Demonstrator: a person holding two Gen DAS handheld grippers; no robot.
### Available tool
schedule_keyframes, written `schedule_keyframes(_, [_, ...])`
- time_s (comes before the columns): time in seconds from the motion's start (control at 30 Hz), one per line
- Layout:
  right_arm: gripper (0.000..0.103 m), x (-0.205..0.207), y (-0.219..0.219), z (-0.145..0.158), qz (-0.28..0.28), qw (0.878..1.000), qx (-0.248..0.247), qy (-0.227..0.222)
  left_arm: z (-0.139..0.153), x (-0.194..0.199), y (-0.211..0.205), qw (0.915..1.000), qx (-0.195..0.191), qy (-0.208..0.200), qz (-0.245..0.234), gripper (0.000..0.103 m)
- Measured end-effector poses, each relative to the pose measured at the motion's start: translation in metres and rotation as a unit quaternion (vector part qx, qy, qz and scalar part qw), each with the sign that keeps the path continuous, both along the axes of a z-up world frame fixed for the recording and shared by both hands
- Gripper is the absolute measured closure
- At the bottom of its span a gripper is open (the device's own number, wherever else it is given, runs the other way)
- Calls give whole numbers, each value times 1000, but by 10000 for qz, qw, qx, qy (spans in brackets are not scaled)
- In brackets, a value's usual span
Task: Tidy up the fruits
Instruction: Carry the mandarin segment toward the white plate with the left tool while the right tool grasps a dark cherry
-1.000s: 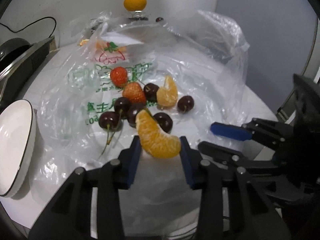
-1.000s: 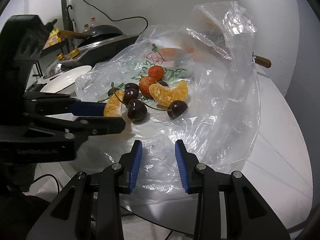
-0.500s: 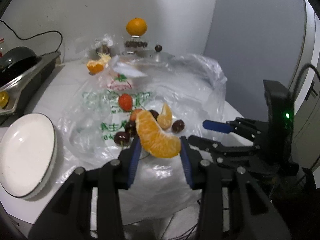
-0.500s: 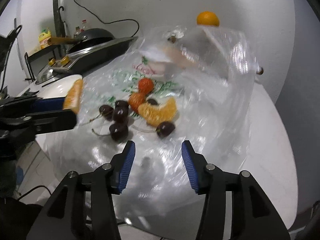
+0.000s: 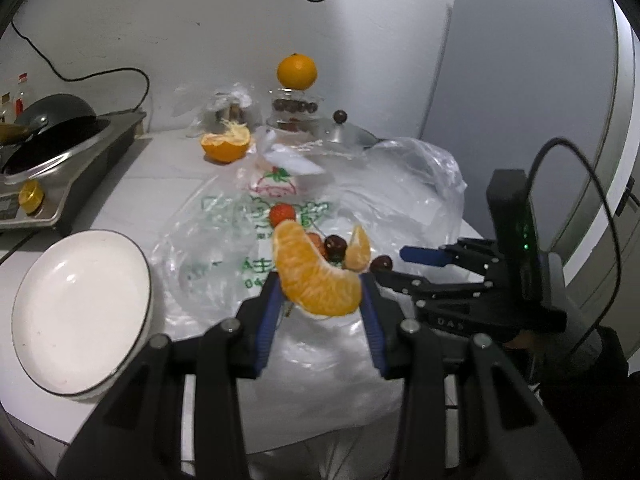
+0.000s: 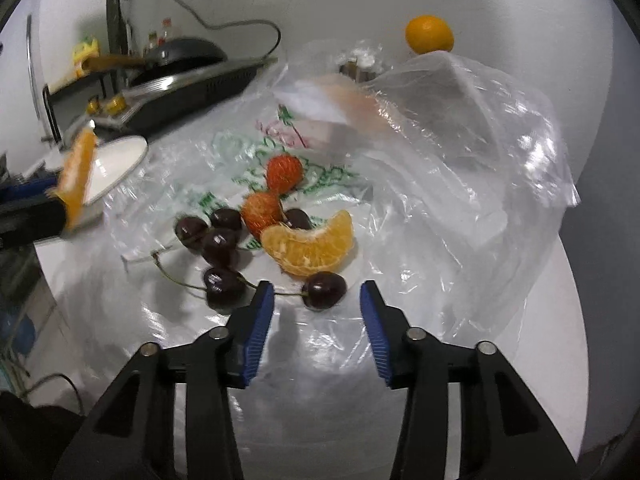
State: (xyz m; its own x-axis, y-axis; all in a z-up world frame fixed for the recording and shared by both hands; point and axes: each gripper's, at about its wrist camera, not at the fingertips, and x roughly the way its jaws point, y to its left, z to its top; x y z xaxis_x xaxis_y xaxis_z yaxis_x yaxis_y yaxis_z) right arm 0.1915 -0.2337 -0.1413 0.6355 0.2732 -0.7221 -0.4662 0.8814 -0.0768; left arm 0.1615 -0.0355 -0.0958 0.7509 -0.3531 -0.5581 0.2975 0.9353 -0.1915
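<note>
My left gripper point(image 5: 320, 296) is shut on an orange segment point(image 5: 314, 270) and holds it raised above the table, right of the white plate point(image 5: 76, 312). The segment also shows at the left of the right wrist view point(image 6: 76, 178). My right gripper point(image 6: 316, 312) is open and empty, just in front of a dark cherry point(image 6: 324, 290). On the clear plastic bag point(image 6: 460, 168) lie a second orange segment point(image 6: 310, 244), two strawberries point(image 6: 284, 172), and several cherries point(image 6: 220, 240).
A stove with a black pan point(image 5: 52, 120) stands at the left. At the back are a half-peeled orange point(image 5: 224, 146), a whole orange point(image 5: 297, 71) on a glass jar point(image 5: 294, 110), and a metal lid point(image 5: 344, 132). The table edge is close in front.
My left gripper has lifted and pulled back with the orange segment, bringing the plate more into view. My right gripper has opened wider and moved closer to the cherries.
</note>
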Motion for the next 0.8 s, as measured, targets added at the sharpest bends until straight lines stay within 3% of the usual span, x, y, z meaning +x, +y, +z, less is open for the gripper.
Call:
schedule_keyframes(0.27, [57, 11, 13, -4, 203, 9996, -191, 11, 0, 1, 5, 10000, -39, 15, 42, 63])
schedule_keyframes(0.37, [68, 13, 17, -10, 284, 9992, -223, 157, 0, 0, 6, 10000, -29, -5, 47, 63])
schedule_keyframes(0.5, [74, 14, 12, -12, 191, 9996, -94, 169, -1, 0, 7, 10000, -24, 2, 67, 63])
schedule_keyframes(0.8, [74, 4, 11, 5, 180, 9998, 108, -53, 0, -2, 17, 9998, 16, -95, 168, 63])
